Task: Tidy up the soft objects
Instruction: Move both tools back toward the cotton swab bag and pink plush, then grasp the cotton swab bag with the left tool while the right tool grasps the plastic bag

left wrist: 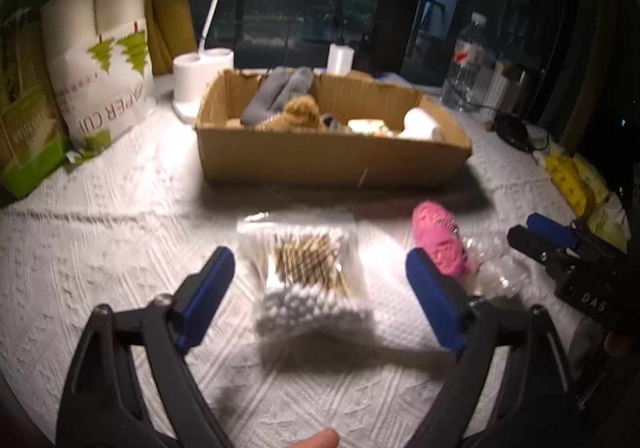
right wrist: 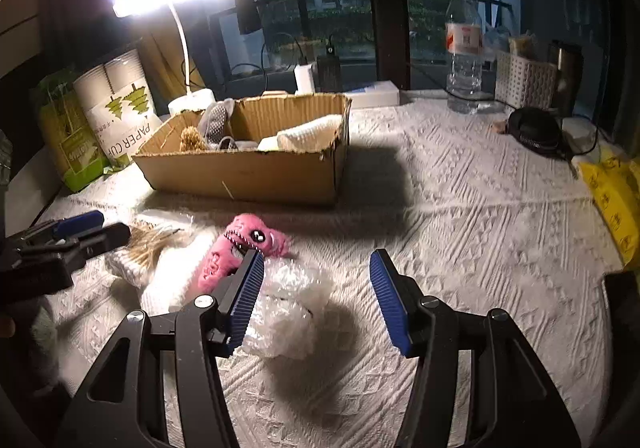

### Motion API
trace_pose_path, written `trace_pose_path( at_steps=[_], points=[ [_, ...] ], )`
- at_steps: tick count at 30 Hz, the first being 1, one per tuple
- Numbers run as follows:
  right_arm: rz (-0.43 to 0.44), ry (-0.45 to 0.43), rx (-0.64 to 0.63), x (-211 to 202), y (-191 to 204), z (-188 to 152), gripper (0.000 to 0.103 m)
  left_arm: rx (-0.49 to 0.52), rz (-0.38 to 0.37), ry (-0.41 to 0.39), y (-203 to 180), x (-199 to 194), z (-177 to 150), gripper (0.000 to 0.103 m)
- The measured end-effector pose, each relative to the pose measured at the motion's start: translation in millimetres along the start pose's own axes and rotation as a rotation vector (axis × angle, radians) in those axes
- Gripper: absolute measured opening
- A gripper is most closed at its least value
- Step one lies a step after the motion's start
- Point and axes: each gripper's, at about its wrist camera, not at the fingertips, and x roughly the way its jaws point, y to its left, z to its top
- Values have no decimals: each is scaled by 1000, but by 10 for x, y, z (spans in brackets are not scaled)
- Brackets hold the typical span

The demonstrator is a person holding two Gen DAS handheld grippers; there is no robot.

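Note:
A clear bag of cotton swabs (left wrist: 308,272) lies on the white cloth between the open jaws of my left gripper (left wrist: 320,268). It also shows in the right wrist view (right wrist: 148,248). A pink plush toy (left wrist: 440,244) lies to its right, also in the right wrist view (right wrist: 240,248). A crumpled clear plastic bag (right wrist: 292,304) lies beside the toy, by the left finger of my open, empty right gripper (right wrist: 316,268). A cardboard box (left wrist: 332,155) behind holds socks, a brown plush and white soft items; it also shows in the right wrist view (right wrist: 248,171).
A paper cup pack (left wrist: 104,75) and green bag (left wrist: 28,143) stand at the left. A white lamp base (left wrist: 200,71) stands behind the box. A water bottle (right wrist: 464,47), white basket (right wrist: 524,83), black round device (right wrist: 536,131) and yellow packets (right wrist: 616,199) sit at the right.

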Motion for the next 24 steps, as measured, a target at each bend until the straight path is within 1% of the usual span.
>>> trace_pose_path(
  at_steps=[5,9,14,17,24],
  points=[
    [9,19,5,58,-15,-50,58,-15,38,42,31,143,-33,89],
    [18,41,5,107,-23,-73,58,-28,53,69,60,234,-48,89],
    [26,53,-4,131,4,-82,58,-21,57,106,70,334,-91,89],
    [30,62,-14,151,26,-86,58,-16,58,108,69,344,-91,89],
    [36,82,-30,178,78,-79,58,-3,26,109,75,344,-103,88]
  ],
)
